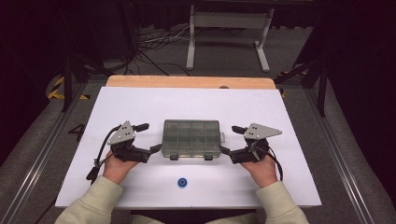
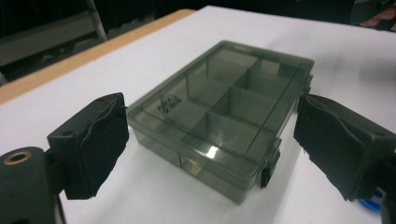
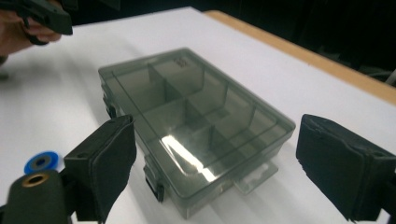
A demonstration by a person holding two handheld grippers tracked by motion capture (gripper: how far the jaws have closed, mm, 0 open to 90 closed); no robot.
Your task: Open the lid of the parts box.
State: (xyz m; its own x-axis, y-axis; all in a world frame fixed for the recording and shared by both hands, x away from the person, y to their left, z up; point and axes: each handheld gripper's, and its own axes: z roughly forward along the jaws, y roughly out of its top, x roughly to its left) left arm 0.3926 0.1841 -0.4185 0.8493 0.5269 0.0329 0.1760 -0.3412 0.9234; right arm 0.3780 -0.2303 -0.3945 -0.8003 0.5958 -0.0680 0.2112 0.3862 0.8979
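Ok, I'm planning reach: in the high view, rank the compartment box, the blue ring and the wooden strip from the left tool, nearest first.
1. Compartment box, just right of the left tool.
2. Blue ring, toward the near edge.
3. Wooden strip, along the far edge.

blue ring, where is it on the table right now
In the high view the blue ring lies on the white table near its front edge, just in front of the closed compartment box, between the person's forearms.

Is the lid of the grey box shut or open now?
Shut. The lid lies flat on the box, and both dark latches at its front edge look snapped down.
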